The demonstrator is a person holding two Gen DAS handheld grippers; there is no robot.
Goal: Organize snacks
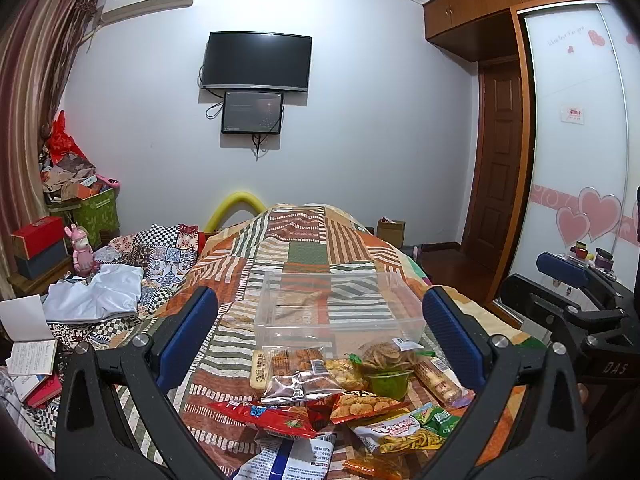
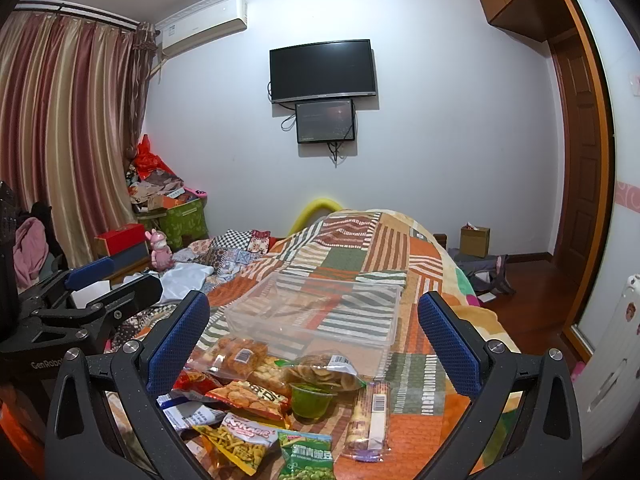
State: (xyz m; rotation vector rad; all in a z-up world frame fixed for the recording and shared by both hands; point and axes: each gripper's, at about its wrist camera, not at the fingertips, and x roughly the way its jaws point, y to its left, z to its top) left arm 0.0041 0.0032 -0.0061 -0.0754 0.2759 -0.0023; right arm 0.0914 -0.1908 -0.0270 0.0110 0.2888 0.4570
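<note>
1. Both tongs, left gripper (image 1: pixel 320 326) and right gripper (image 2: pixel 314 326), gape apart, empty, above the snack pile (image 2: pixel 280 396).
2. Only the right view shows the green pea packet (image 2: pixel 308 458).
3. Beyond the tips, the clear bin (image 2: pixel 320 312) lies long axis crosswise.

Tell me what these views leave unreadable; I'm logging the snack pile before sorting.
- White-and-blue packet, left wrist view: bottom edge cuts it off.
- Green pea bag, right wrist view: bottom edge cuts it off.
- Red packet: partly buried by other packets.
- Barcode labels: too small.
</note>
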